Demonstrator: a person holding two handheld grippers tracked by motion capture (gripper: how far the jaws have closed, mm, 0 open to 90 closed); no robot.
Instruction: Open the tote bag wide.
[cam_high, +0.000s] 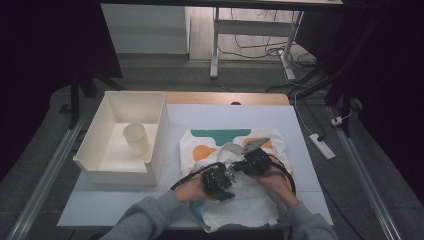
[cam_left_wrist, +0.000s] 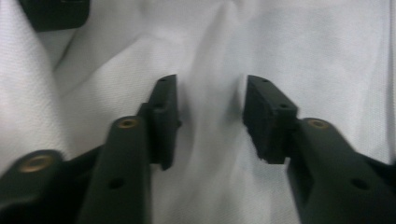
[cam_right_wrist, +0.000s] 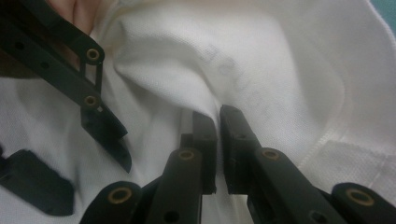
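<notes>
High view: the table (cam_high: 125, 210) carries a white mat, and at its left edge stands a white bin (cam_high: 161, 131) with a paper cup (cam_high: 137, 138) lying inside. Neither is involved in the work at hand.

Near the middle of the table, reaching toward its near edge, lies the cloth (cam_high: 250, 200), white with teal and orange shapes showing on its far portion. It is rumpled, with a fold turned up at its centre. I judge the step in hand to be the gathering or folding of this cloth, at an early stage, since most of it lies spread and creased.

My right gripper (cam_high: 239, 168) sits over the middle of the cloth. In the right gripper view (cam_right_wrist: 217, 116) its jaws stand nearly together, and a ridge of white fabric runs up between them; I read this as a pinch on the cloth.

My left gripper (cam_high: 229, 186) is just beside it, toward the near edge. In the left gripper view (cam_left_wrist: 211, 100) the jaws stand partly apart, astride a soft crease of cloth, the pads not pressing on it.

Next move, in my judgement: bring the left jaws together on that crease, low enough to catch the fabric, while the right pinch holds firm.
</notes>
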